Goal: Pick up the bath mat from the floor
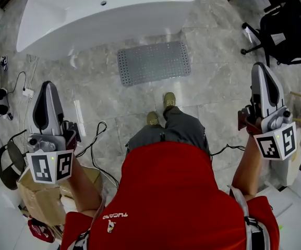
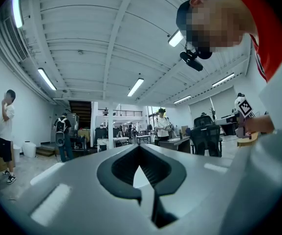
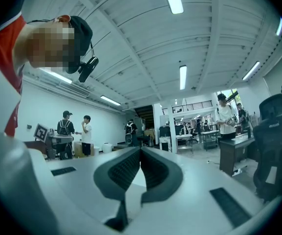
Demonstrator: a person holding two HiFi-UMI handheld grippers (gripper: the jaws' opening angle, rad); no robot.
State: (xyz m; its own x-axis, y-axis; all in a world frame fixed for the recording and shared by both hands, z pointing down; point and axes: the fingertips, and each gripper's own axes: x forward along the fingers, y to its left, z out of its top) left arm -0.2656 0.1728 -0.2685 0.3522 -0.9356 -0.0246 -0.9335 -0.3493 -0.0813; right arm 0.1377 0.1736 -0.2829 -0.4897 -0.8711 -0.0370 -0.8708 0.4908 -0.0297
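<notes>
The grey perforated bath mat [image 1: 153, 62] lies flat on the stone floor, just in front of the white bathtub [image 1: 103, 14]. I stand a step short of it, my shoes [image 1: 161, 110] near its front edge. My left gripper [image 1: 47, 84] is held out at the left, well short of the mat, its jaws shut with nothing between them. At the right, my right gripper [image 1: 260, 65] is also shut and empty, level with the mat's right side but apart from it. In the left gripper view the left gripper [image 2: 140, 147] points across the room; so does the right gripper [image 3: 141, 149] in its own view.
A black office chair [image 1: 285, 29] stands at the far right. Cables [image 1: 94, 136] and a power strip [image 1: 27, 92] lie on the floor at the left, by a cardboard box [image 1: 45, 198]. Several people [image 3: 75, 131] stand by desks further off.
</notes>
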